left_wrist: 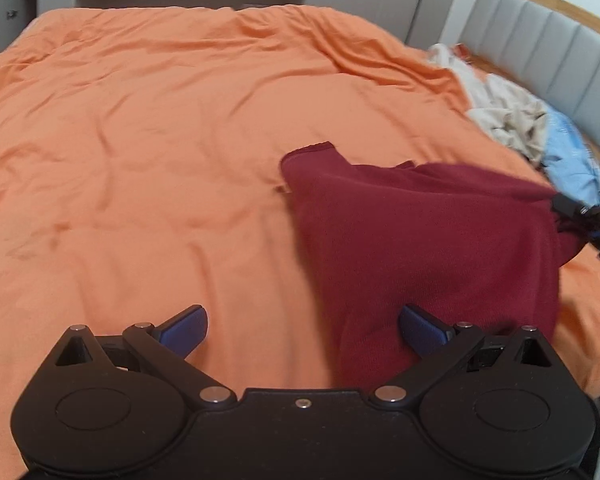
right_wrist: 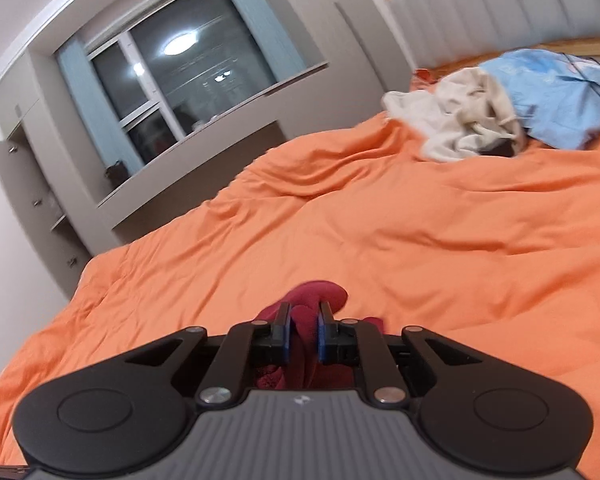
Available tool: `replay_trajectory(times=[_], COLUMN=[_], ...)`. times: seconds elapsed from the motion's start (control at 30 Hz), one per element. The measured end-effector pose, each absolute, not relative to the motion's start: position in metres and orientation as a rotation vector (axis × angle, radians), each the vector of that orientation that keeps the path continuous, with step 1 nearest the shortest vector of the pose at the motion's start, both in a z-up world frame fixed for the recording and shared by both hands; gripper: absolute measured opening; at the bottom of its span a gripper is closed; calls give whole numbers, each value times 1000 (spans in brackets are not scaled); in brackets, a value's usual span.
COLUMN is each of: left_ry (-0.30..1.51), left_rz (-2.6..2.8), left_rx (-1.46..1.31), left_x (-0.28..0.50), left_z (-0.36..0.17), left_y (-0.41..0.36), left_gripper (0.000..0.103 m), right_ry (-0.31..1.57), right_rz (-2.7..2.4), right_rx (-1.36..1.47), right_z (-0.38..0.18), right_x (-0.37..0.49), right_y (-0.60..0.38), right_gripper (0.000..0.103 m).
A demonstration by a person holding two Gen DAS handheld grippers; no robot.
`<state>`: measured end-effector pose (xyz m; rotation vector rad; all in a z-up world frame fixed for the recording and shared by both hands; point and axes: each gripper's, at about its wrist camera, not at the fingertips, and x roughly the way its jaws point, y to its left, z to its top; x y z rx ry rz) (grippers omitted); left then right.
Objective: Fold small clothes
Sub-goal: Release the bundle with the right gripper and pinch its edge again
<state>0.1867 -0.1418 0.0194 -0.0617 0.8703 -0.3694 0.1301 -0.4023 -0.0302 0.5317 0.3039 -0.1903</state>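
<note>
Between the near-closed pads of the right tongs (right_wrist: 304, 334): a bunched corner of the dark red knitted garment (left_wrist: 428, 240), pinched and lifted off the orange quilted bedcover (left_wrist: 160, 140). Rest of the garment draped just ahead of the left tongs (left_wrist: 303, 330), jaws spread wide, holding nothing, right pad overlapping the cloth. Step in hand, apparently: picking up and spreading before folding. Next: catching a second corner with the left. Well beyond, to the right: a crumpled cream cloth (right_wrist: 456, 120) and pale blue fabric (right_wrist: 560, 96), not in the way.
</note>
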Motion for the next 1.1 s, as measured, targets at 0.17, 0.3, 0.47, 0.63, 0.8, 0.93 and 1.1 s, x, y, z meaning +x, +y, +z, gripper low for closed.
replay_trajectory(times=[0.17, 0.3, 0.47, 0.63, 0.8, 0.93, 1.1], left_ry=[892, 901, 904, 877, 874, 882, 890], left_rz=[-360, -348, -348, -349, -362, -368, -374], left_rx=[-70, -98, -129, -165, -176, -177, -174], left_x=[188, 189, 187, 182, 180, 180, 178], left_z=[15, 17, 20, 25, 26, 23, 22], left_y=[-142, -130, -119, -113, -113, -115, -116], left_gripper=[102, 102, 102, 102, 102, 102, 102], right_ry=[400, 399, 397, 393, 424, 444, 485], right_rz=[-177, -178, -191, -160, -84, -22, 27], right_rx=[531, 478, 402, 275, 117, -24, -120], right_z=[-53, -55, -52, -47, -46, -50, -62], right_x=[134, 129, 113, 82, 57, 53, 63], right_y=[-407, -396, -383, -364, -335, -300, -270], right_gripper=[21, 47, 90, 100, 100, 88, 62])
